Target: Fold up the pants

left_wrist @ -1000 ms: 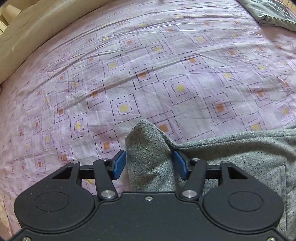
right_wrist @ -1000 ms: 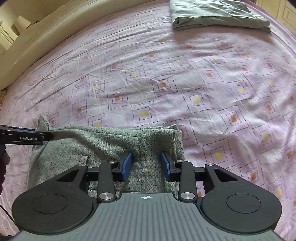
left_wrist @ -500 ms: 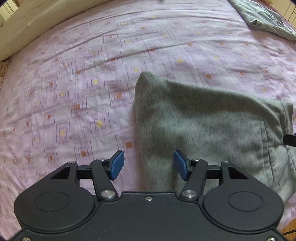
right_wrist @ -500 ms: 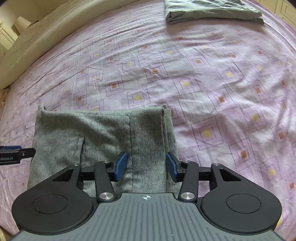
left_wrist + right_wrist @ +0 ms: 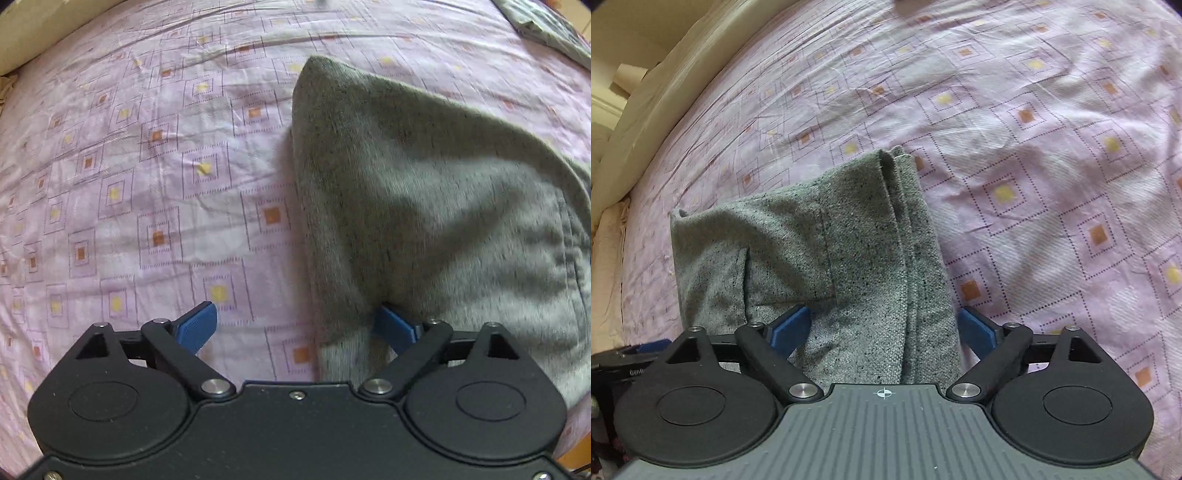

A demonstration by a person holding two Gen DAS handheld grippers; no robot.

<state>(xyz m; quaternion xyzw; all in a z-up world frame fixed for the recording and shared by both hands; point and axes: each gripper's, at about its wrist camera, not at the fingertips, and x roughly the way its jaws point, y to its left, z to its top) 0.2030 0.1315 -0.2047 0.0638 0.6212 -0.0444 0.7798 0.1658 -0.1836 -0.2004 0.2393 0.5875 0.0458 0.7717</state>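
Pink diamond-patterned bedsheet (image 5: 155,192) is covered by folded grey speckled woven pants (image 5: 849,258) — both left gripper (image 5: 303,328) and right gripper (image 5: 882,328) are spread wide, nothing clamped

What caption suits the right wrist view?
Open right gripper straddling folded grey speckled pants on a pink patterned bedsheet.

A home bedroom. A bed (image 5: 1052,155) fills both views, covered by a wrinkled lilac sheet printed with squares holding yellow and orange centres. A cream padded headboard (image 5: 646,122) curves along its far edge. Folded grey-green clothing (image 5: 550,29) lies on the sheet.
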